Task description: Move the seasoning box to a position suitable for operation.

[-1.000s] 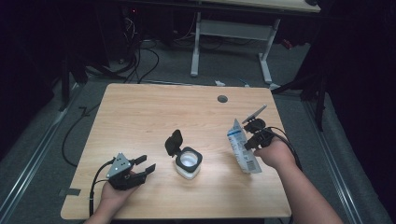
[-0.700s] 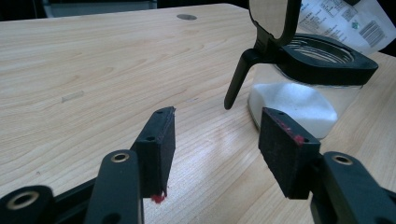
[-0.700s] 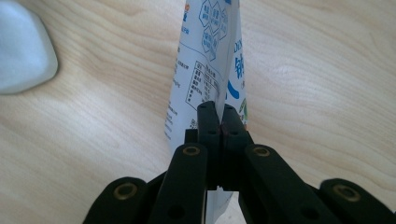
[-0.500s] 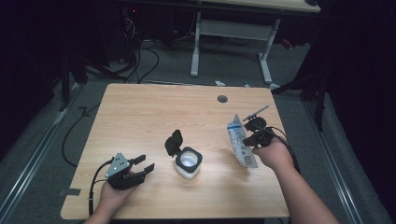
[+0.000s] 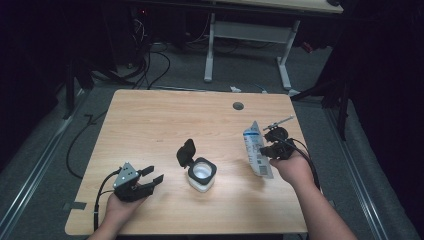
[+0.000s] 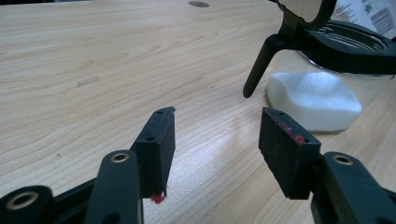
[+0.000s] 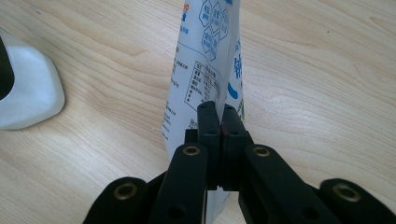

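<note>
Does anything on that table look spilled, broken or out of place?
Nothing stands out. The jar stands upright, lid flipped open, with white powder inside and none on the table. The right tongs pinch a printed pouch; the left tongs are open, empty.

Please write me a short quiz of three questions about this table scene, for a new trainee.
1. True or false: the right claw is shut on the white pouch.
2. What is the state of the left claw? A) open with nothing between its pads B) shut on the lid C) holding the pouch
3. Is the black lid of the jar open or closed?

Key: 1 true; 2 A; 3 open, flipped up at the jar's left side in the high view.
</note>
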Tool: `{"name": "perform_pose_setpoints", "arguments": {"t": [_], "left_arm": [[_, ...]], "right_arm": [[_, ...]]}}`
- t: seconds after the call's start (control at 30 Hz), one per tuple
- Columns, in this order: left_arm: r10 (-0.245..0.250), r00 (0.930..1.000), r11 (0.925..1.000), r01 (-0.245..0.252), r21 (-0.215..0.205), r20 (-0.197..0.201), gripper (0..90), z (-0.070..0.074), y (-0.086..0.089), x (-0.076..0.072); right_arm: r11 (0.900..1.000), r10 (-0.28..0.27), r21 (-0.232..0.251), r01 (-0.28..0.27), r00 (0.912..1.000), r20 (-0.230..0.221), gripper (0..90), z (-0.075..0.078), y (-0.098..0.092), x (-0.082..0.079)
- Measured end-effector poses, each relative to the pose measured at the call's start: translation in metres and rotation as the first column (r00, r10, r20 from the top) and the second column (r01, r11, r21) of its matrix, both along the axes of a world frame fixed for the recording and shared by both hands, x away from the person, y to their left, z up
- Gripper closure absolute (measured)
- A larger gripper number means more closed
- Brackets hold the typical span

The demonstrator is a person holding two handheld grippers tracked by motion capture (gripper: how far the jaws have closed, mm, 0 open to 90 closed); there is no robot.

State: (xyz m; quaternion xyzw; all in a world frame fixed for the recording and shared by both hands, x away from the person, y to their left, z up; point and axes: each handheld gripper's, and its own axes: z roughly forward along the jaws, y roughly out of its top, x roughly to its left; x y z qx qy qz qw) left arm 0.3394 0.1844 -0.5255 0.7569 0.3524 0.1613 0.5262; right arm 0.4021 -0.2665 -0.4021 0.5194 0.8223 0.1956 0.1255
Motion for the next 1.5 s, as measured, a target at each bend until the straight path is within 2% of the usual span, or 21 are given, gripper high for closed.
{"name": "perform_pose_setpoints", "arguments": {"t": [0.63, 0.77, 0.87, 0.93, 1.0, 1.13, 1.23, 1.5], "left_arm": [[-0.002, 0.9998, 0.9999, 0.002, -0.013, -0.019, 46.4, 0.0, 0.0, 0.001], [-0.002, 0.9998, 0.9999, 0.002, -0.012, -0.018, 46.4, 0.0, 0.0, 0.001], [-0.006, 0.9998, 1.0, 0.006, -0.006, -0.02, 46.4, -0.001, -0.001, 0.001], [-0.006, 0.9998, 1.0, 0.006, -0.006, -0.019, 46.4, -0.001, -0.001, 0.001], [-0.007, 0.9998, 1.0, 0.007, -0.004, -0.02, 46.4, -0.001, -0.002, 0.001], [-0.007, 0.9997, 1.0, 0.007, -0.001, -0.021, 46.4, -0.001, -0.002, 0.001], [-0.007, 0.9997, 1.0, 0.007, -0.004, -0.023, 46.5, -0.002, -0.002, 0.001], [-0.003, 0.9998, 1.0, 0.003, 0.0, -0.019, 46.5, -0.001, -0.001, 0.001]], "right_arm": [[1.0, -0.009, 0.024, 0.007, 0.9969, 0.079, 89.6, 0.005, -0.001, -0.008], [0.999, -0.014, 0.046, 0.009, 0.9952, 0.097, 89.6, 0.002, -0.003, -0.011], [0.999, -0.009, 0.041, 0.005, 0.9951, 0.098, 89.6, -0.003, -0.003, -0.013], [1.0, -0.007, 0.031, 0.003, 0.9934, 0.114, 89.6, -0.004, -0.003, -0.015], [0.998, -0.018, 0.06, 0.01, 0.9909, 0.133, 89.6, -0.005, -0.005, -0.018], [0.998, -0.02, 0.067, 0.009, 0.9871, 0.159, 89.6, -0.007, -0.005, -0.021], [0.995, -0.025, 0.099, 0.007, 0.983, 0.182, 89.6, -0.007, -0.007, -0.025], [0.991, -0.045, 0.132, 0.016, 0.9741, 0.222, 89.6, -0.013, -0.008, -0.032]]}}
